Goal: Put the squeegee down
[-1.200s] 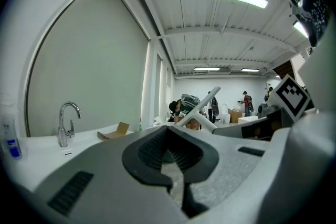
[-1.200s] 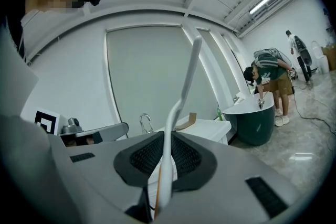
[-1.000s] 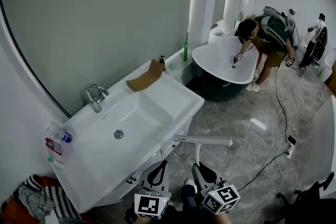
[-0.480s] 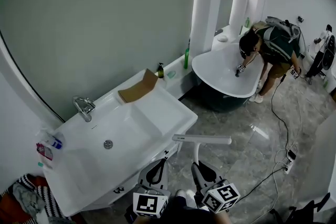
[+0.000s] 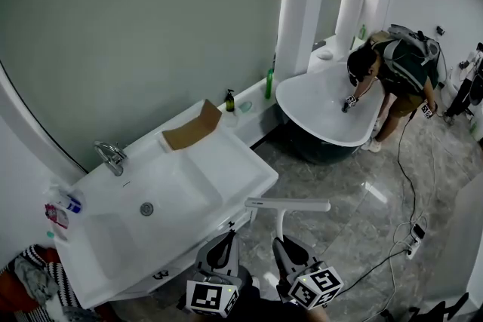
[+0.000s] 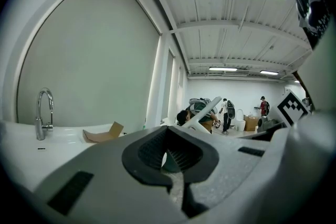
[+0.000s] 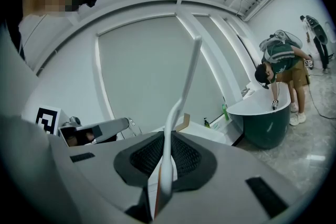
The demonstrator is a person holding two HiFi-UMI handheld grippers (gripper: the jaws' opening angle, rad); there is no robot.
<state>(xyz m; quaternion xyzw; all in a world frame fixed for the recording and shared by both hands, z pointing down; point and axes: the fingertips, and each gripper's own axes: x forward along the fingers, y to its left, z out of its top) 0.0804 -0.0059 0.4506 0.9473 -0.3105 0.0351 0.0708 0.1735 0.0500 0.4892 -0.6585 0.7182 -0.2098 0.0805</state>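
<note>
The white squeegee (image 5: 287,204) stands upright in front of me, blade on top and level, over the marble floor just right of the vanity's corner. My right gripper (image 5: 285,249) is shut on the lower end of its thin handle (image 7: 181,102), which rises between the pads. My left gripper (image 5: 221,251) hangs close beside it on the left, shut with nothing between its pads (image 6: 178,157). In the left gripper view the squeegee blade (image 6: 206,112) shows slanted beyond the jaws.
A white vanity sink (image 5: 226,162) with a faucet (image 5: 111,156) and a folded cardboard piece (image 5: 187,133) fills the left. Bottles (image 5: 60,209) sit at its far left corner. Behind stands a bathtub (image 5: 332,113) with a person (image 5: 392,64) bent over it. Cables and a power strip (image 5: 413,230) lie on the floor.
The vanity has slid left and down in the head view, and more floor shows. Both grippers and the squeegee keep the same pose relative to each other.
</note>
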